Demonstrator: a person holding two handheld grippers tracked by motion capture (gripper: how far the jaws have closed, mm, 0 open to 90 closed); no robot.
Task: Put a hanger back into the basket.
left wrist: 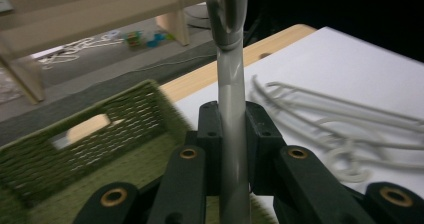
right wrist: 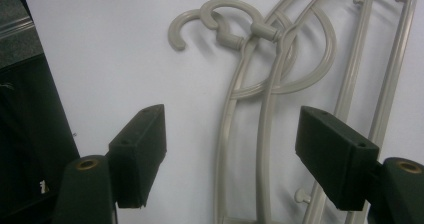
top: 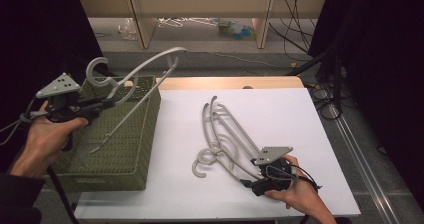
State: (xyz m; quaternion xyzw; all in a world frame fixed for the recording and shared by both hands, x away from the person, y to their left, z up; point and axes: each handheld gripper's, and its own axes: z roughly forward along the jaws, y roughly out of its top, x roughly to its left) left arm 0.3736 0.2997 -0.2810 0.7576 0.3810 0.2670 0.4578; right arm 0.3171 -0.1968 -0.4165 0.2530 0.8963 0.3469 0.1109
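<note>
The left claw (top: pixel 107 103) is clamped on the arm of a grey plastic hanger (top: pixel 145 66), its pads pressed flat against the bar in the left gripper view, and it holds that hanger tilted in the air above the green woven basket (top: pixel 145 134), hook end up and one arm end dipping toward the basket's inside. The right claw (right wrist: pixel 235 154) stands wide, with nothing gripped; its pads straddle the arms of the heap of hangers (top: pixel 225 134) that lies on the white bench (top: pixel 280 114), apparently ready to close on one of them. Those hangers are tangled, their hooks (right wrist: pixel 215 16) overlapping near the bench's front edge. As far as I can judge, the work is loading hangers into the basket: one is on its way in but not yet let go, and at least two, likely three, remain on the bench to be picked up and carried across.
</note>
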